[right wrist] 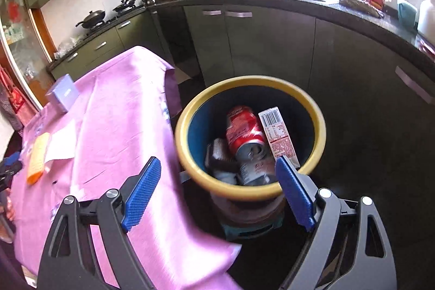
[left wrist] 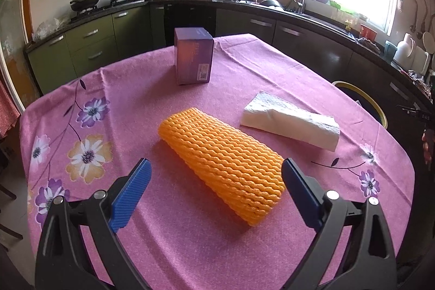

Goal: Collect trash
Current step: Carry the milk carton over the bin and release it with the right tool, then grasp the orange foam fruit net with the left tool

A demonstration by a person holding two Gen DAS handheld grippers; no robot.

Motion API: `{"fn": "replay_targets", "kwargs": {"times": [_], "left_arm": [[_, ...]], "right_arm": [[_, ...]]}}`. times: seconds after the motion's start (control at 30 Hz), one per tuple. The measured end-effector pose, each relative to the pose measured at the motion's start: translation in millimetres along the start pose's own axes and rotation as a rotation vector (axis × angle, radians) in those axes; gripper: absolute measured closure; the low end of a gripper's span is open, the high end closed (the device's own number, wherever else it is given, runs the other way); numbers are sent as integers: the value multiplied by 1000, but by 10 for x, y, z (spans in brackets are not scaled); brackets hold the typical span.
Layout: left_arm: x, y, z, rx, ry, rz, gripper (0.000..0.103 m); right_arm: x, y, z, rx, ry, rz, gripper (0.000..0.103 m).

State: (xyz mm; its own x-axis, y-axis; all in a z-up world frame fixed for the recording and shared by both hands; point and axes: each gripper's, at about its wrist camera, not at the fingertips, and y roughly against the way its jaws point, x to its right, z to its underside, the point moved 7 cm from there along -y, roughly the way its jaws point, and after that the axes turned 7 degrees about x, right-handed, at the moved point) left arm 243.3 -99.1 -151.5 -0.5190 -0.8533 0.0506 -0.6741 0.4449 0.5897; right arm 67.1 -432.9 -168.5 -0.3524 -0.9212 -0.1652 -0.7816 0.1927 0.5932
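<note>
Lying in the yellow-rimmed bin [right wrist: 187, 127], a red can [right wrist: 244, 132] and a barcoded carton [right wrist: 278, 135] cover other trash too dim to name; the bin's near wall is cut off by the right tongs [right wrist: 216, 175], released and empty above it. The left tongs [left wrist: 216, 181], also spread and empty, flank an orange foam net [left wrist: 220, 165] on the pink floral tabletop [left wrist: 136, 99], a folded tissue [left wrist: 291, 121] to its right and a purple box [left wrist: 193, 56] beyond. Kitchen cabinets [left wrist: 89, 45] ring the room.
</note>
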Motion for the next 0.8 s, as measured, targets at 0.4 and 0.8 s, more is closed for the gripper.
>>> {"fn": "replay_targets", "kwargs": {"times": [0.4, 0.8], "left_arm": [[92, -513, 4, -267, 229, -145, 11], [151, -598, -27, -330, 265, -280, 35]], "right_arm": [[-100, 242, 70, 49, -20, -63, 16], [9, 162, 119, 39, -79, -131, 14]]}}
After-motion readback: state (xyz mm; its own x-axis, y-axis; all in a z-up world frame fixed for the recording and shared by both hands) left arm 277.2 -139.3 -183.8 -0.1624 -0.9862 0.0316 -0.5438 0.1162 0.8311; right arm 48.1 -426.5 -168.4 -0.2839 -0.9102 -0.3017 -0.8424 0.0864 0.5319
